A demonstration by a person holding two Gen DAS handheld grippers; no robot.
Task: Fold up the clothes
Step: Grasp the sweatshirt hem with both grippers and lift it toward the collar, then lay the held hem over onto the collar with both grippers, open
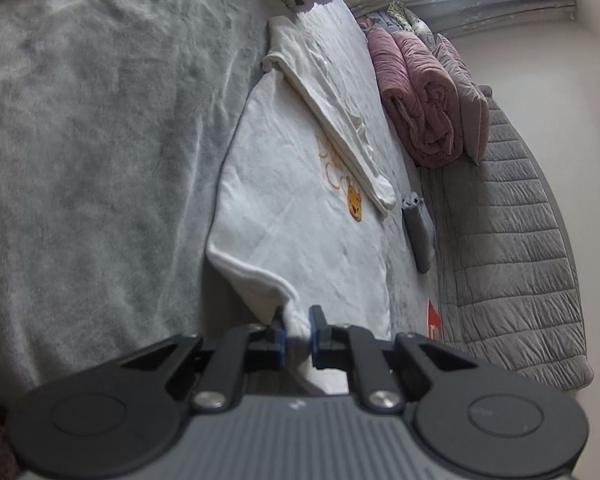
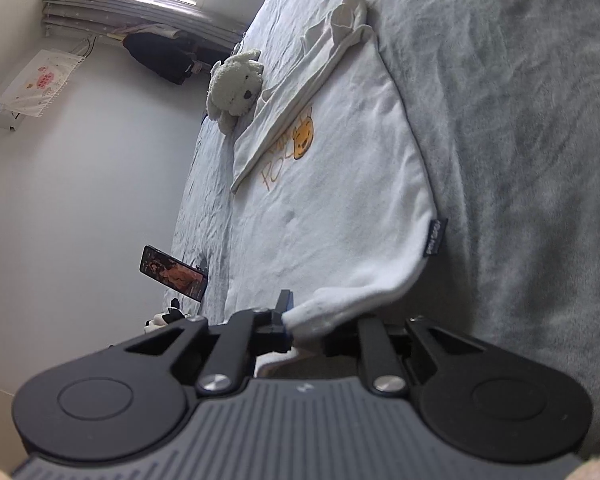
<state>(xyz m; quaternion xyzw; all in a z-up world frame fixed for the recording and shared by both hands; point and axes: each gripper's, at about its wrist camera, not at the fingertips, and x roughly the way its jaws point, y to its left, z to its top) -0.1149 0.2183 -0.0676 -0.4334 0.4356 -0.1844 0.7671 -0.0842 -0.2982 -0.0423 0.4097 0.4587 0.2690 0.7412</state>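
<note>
A white sweatshirt [image 1: 296, 216] with a yellow bear print lies flat on the grey bed, its sleeves folded in across the chest. My left gripper [image 1: 298, 334] is shut on one bottom corner of its hem. My right gripper [image 2: 306, 322] is shut on the other bottom corner of the sweatshirt [image 2: 340, 184]; the cloth covers its right finger. Both corners are lifted slightly off the bed.
A grey fleece blanket [image 1: 92, 128] covers the bed. Rolled pink and grey quilts [image 1: 424, 96] and a quilted grey cover [image 1: 512, 248] lie beside the shirt. A white plush dog [image 2: 236, 88] sits past the collar. A phone [image 2: 174, 272] stands at the bed's edge.
</note>
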